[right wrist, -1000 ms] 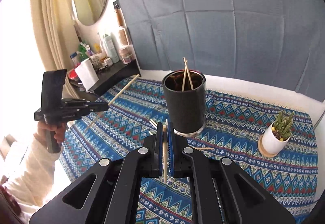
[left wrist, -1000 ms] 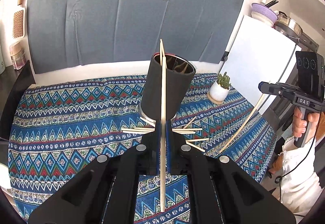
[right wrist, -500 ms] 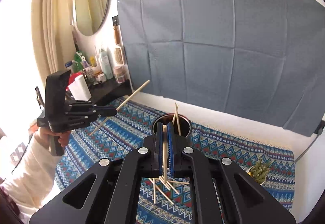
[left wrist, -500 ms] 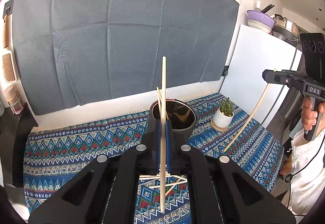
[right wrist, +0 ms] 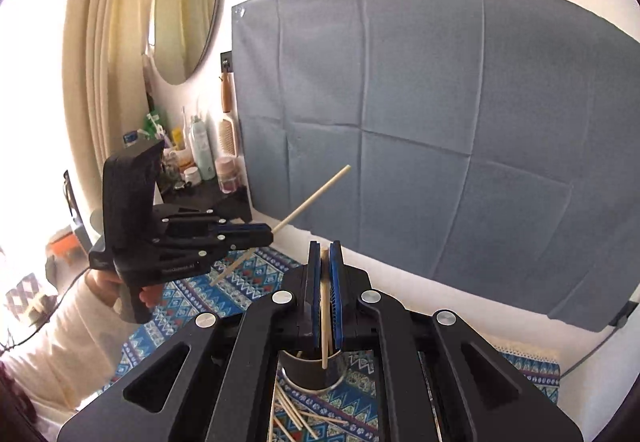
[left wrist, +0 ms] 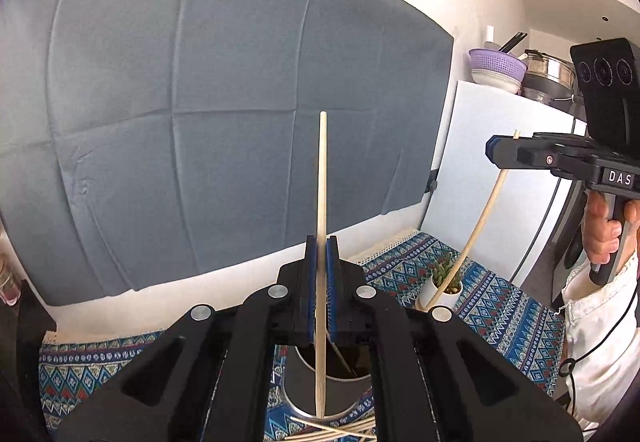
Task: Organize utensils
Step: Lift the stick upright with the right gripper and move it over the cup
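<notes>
Wooden chopsticks are clamped one per tool: the left gripper (left wrist: 321, 278) grasps a long pale wooden chopstick (left wrist: 322, 201) upright between its blue pads, and the right gripper (right wrist: 325, 282) grasps a second pale wooden chopstick (right wrist: 325, 322) the same way. Directly below both sets of jaws stands the black cylindrical holder cup (left wrist: 340, 370), already containing sticks; loose wooden sticks (right wrist: 296, 414) lie crossed on the blue patterned tablecloth (left wrist: 500, 306) just in front of its base. Probable faults: both sticks entering the narrow mouth together may collide or foul the sticks inside; a lower tip striking the rim may tip the cup; a smooth round stick may pivot in the pads. Open room exists above and beside the jaws. A small white potted cactus (left wrist: 442, 282) stands to the right of the jaws, near the cloth's edge.
</notes>
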